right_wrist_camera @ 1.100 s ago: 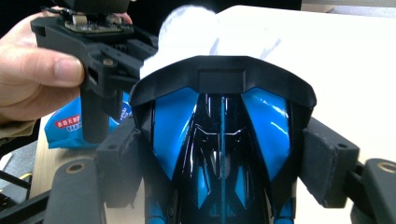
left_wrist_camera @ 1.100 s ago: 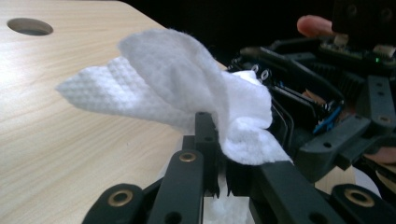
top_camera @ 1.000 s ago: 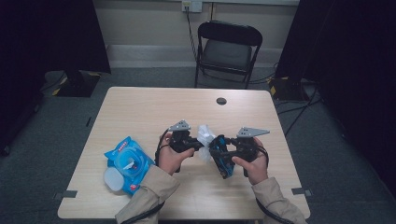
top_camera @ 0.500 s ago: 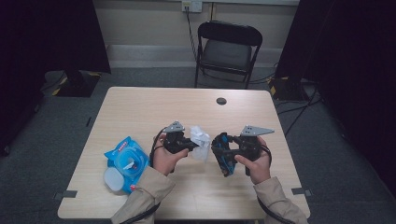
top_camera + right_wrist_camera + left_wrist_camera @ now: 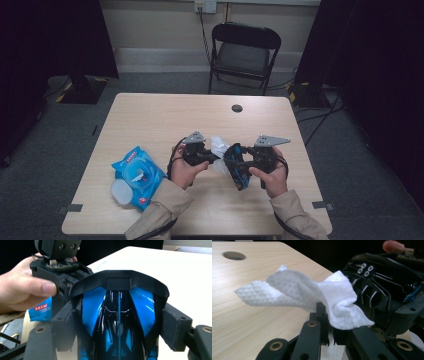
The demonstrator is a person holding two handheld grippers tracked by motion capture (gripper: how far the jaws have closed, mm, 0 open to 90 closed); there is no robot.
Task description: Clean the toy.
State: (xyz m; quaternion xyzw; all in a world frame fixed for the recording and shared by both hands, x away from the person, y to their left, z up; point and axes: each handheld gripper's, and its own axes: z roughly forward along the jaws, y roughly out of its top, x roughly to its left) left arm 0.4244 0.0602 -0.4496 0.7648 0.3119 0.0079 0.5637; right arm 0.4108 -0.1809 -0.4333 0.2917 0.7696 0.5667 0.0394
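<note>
From the high view, I have both hands over the desk's near half: my left gripper [image 5: 212,152] pinches a crumpled white wipe [image 5: 218,147], my right gripper [image 5: 239,162] clasps a glossy black-and-blue toy car [image 5: 235,165], wipe and car touching. A blue packet of wipes [image 5: 137,172] lies near the desk's near left corner.

In the left gripper view, my jaws are clenched on the wipe [image 5: 312,293], the car [image 5: 384,297] just beside it.

In the right gripper view, my pads press the car's [image 5: 118,315] flanks.
</note>
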